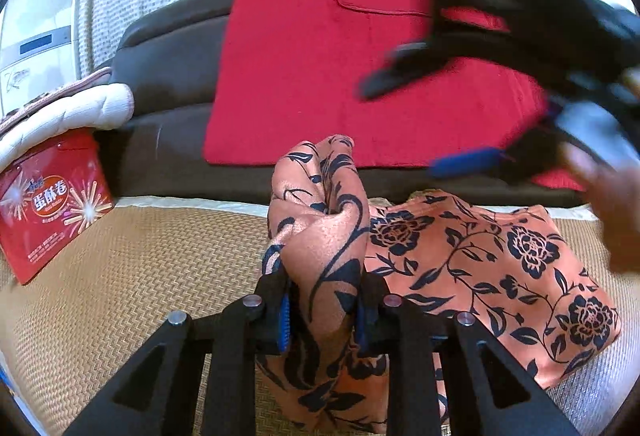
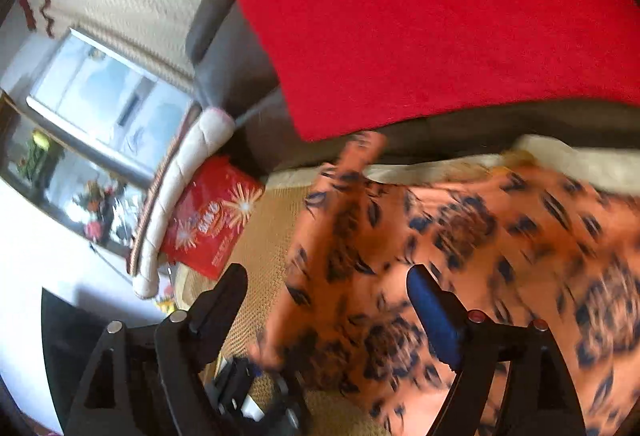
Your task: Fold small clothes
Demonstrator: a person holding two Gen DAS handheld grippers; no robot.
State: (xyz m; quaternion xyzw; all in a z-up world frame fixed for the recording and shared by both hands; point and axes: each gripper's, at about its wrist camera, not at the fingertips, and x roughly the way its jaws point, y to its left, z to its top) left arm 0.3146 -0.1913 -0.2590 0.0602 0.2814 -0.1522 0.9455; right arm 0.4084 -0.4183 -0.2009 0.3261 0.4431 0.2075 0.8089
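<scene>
Orange satin-like cloth with a black rose print [image 1: 324,236] is bunched between the jaws of the left gripper [image 1: 323,310], which are drawn narrow and clamped on a thick gathered wad of it. My judgement is that this wad is the main risk: the fabric looks smooth and slippery, so a bundle pinched this loosely could slide out if lifted or pulled sideways, and a fold made from a crumpled handful would likely come out skewed. The rest of the garment lies spread flat to the right on the woven straw mat [image 1: 140,276], so tugging may also drag that part out of line.

The right gripper [image 2: 332,288] hangs above the cloth with its jaws spread wide and nothing between them; its view is heavily blurred, so a grab aimed from there could miss the edge or catch two layers.

Further off at the left, a red snack bag [image 1: 52,204] rests near the mat's edge under a white quilted cushion [image 1: 72,112]. Beyond the mat, a red blanket [image 1: 320,76] drapes over a dark sofa [image 1: 168,56]
</scene>
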